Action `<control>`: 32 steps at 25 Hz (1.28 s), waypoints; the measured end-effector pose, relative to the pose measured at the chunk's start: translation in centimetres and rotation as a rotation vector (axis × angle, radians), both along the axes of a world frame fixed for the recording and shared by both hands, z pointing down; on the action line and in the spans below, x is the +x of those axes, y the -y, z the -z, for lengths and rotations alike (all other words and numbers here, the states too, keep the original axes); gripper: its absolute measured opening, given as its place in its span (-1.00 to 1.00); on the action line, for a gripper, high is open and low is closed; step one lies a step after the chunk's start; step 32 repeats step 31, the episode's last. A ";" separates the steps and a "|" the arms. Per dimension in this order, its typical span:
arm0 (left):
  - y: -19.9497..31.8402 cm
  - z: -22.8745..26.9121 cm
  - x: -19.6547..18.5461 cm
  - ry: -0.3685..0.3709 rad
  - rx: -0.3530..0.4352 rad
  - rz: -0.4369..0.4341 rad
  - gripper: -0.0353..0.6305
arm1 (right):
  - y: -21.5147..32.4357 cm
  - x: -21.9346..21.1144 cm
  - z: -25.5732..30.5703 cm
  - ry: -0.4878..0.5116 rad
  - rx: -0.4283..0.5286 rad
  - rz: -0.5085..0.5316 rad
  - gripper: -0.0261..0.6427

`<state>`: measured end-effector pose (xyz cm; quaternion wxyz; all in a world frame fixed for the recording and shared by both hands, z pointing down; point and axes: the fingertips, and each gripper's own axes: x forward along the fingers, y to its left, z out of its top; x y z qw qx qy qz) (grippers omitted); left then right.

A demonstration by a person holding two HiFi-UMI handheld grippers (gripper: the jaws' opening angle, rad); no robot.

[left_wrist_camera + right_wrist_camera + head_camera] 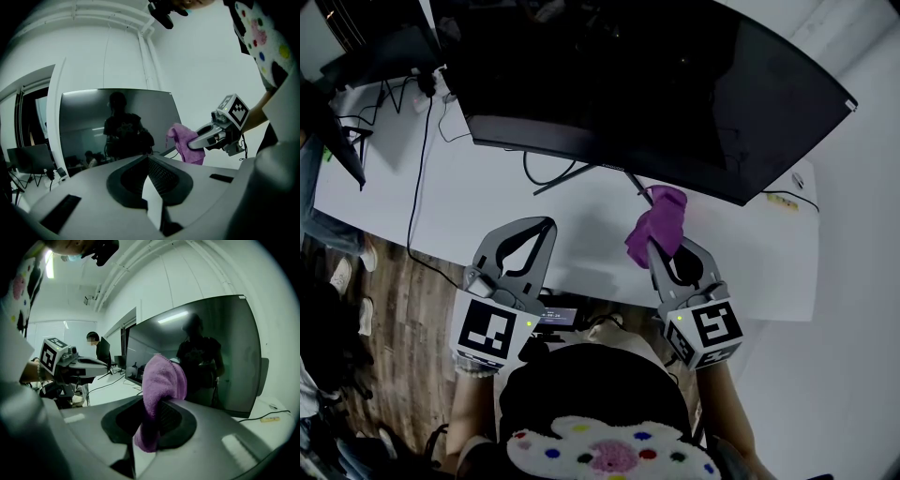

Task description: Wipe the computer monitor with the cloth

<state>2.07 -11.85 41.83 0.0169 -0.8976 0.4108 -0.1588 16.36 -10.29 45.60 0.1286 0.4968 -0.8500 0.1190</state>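
Right tool [666, 251] gripping cloth [660, 221] near monitor [675, 84], left tool [544, 225] closed

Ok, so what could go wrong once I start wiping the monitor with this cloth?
The cloth is pinched as a loose bunch in the right gripper, so it may fold aside and let the hard jaw tips scrape the monitor. The monitor sits on thin stand legs; a firm push could rock it, and the left gripper, shut and empty, isn't bracing it.
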 end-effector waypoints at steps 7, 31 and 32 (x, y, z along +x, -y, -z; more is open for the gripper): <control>0.3 0.0 0.3 0.000 -0.001 -0.001 -0.88 | 0.5 0.2 0.1 -0.007 0.019 0.003 -0.72; 0.9 -0.5 1.1 0.003 -0.009 -0.020 -0.88 | 0.4 0.2 -1.2 -0.021 -0.038 0.005 -0.72; 0.9 -0.5 1.1 0.003 -0.009 -0.020 -0.88 | 0.4 0.2 -1.2 -0.021 -0.038 0.005 -0.72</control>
